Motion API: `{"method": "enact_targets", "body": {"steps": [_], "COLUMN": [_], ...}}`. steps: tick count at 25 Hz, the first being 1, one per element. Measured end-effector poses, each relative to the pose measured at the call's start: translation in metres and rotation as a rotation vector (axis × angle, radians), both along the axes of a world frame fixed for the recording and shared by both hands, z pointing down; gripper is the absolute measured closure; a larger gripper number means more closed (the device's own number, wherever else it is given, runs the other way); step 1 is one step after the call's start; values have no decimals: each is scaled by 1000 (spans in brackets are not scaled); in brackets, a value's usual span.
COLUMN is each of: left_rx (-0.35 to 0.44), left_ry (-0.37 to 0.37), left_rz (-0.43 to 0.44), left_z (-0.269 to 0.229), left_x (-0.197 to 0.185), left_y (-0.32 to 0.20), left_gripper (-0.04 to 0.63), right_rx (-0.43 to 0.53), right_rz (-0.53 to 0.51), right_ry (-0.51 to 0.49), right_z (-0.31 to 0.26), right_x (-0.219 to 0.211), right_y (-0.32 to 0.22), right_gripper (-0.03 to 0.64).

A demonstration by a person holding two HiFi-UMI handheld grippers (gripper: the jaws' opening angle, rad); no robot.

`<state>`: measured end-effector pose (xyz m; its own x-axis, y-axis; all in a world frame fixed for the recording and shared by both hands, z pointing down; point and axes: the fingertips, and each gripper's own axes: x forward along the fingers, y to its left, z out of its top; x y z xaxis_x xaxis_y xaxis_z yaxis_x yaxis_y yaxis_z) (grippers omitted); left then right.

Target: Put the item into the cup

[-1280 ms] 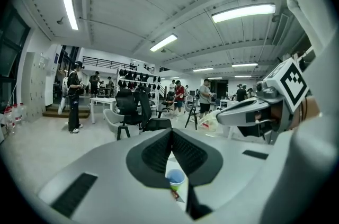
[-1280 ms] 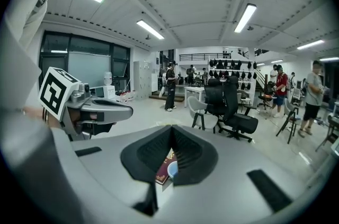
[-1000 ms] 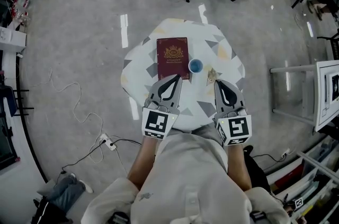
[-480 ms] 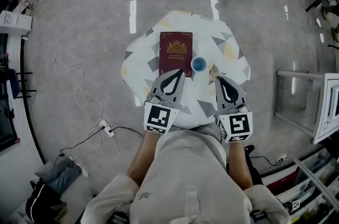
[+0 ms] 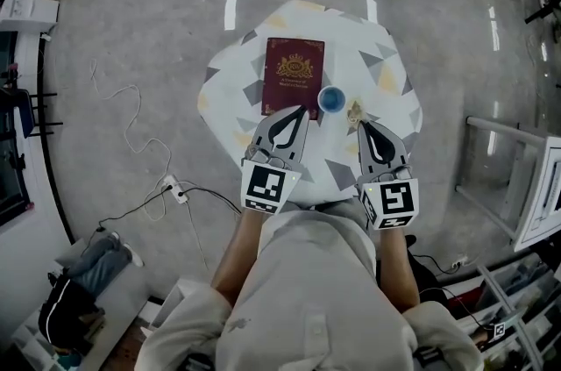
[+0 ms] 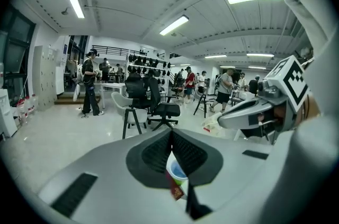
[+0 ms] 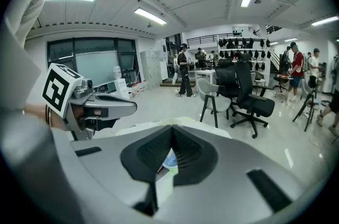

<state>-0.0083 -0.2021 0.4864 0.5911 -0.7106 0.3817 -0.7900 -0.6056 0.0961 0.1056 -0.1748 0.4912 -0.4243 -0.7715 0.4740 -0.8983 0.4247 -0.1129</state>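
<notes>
At a small table (image 5: 230, 102) with a patterned top, a maroon book (image 5: 294, 75) lies flat on the left side, its long axis pointing away from the person. The left gripper (image 5: 297, 110) hangs over the book's near edge, jaws pressed together on nothing. Just right of the book stands the blue cup (image 5: 330, 100), seen low beyond the closed jaws in both gripper views. A small tan item (image 5: 354, 109), too small to identify or to show a long axis, lies on the table just beside the cup's right side. The right gripper (image 5: 363, 126), jaws likewise together and empty, points at it from just behind. The right gripper is therefore judged the nearer, with the item slightly ahead and inward of it.
</notes>
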Motion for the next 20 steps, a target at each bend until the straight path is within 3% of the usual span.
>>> {"method": "enact_targets", "body": {"steps": [20], "left_rx": [-107], "left_ry": [-12], "left_rz": [2], "left_z": [64], "left_x": [13], "left_y": [-11], "left_gripper": [583], "right_rx": [-112], "right_rz": [-52], "right_ry": [30], "right_z": [69], "right_x": [-4], "right_y": [-18], "right_gripper": [612]}}
